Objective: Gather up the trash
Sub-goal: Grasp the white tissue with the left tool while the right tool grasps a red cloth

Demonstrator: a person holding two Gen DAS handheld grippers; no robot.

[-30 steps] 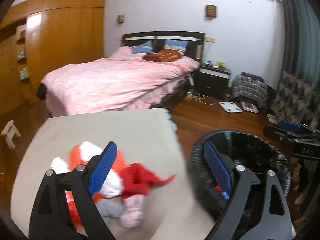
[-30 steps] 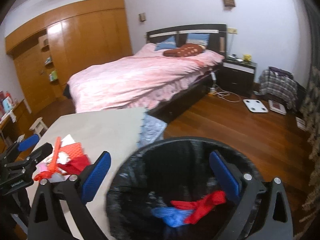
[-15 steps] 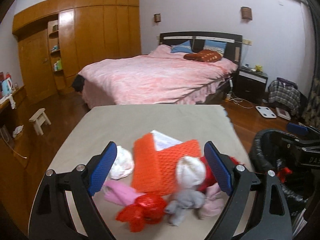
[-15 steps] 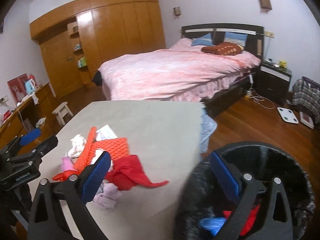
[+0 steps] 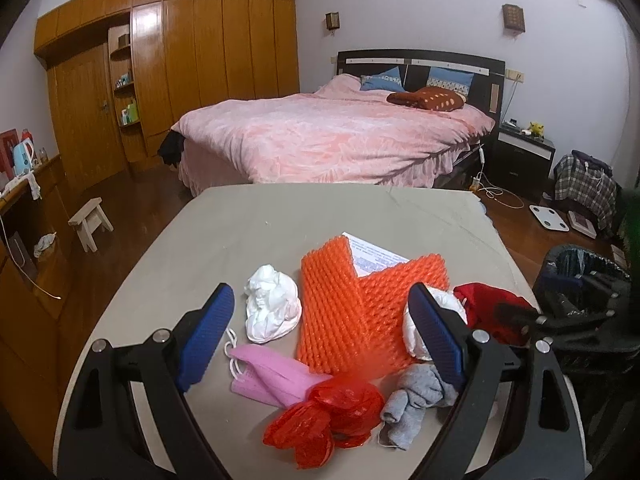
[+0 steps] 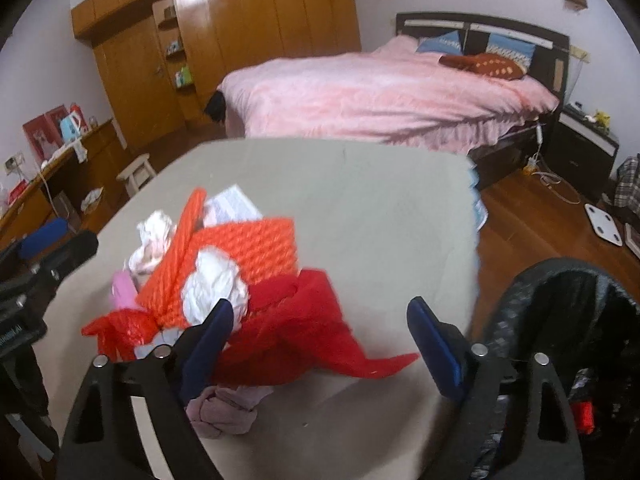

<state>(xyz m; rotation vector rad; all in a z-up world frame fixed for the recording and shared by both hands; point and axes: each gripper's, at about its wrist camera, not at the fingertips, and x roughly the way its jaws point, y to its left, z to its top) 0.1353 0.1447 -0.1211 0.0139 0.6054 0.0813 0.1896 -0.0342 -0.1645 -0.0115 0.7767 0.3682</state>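
Both grippers tilt down over the trash pile [image 5: 352, 320]: left gripper [image 5: 320, 336] gapes empty; right gripper [image 6: 320, 344] is closing around red cloth [image 6: 304, 332], pads not pressing.

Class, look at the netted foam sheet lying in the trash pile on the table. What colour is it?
Orange. The foam sheet shows best in the left wrist view.

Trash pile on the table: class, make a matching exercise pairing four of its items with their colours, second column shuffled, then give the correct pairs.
Items:
1. foam net sleeve
2. face mask
3. crumpled tissue
4. knotted sock

Colours:
A. grey
B. orange
C. white
D. pink

Pairs: 1-B, 2-D, 3-C, 4-A
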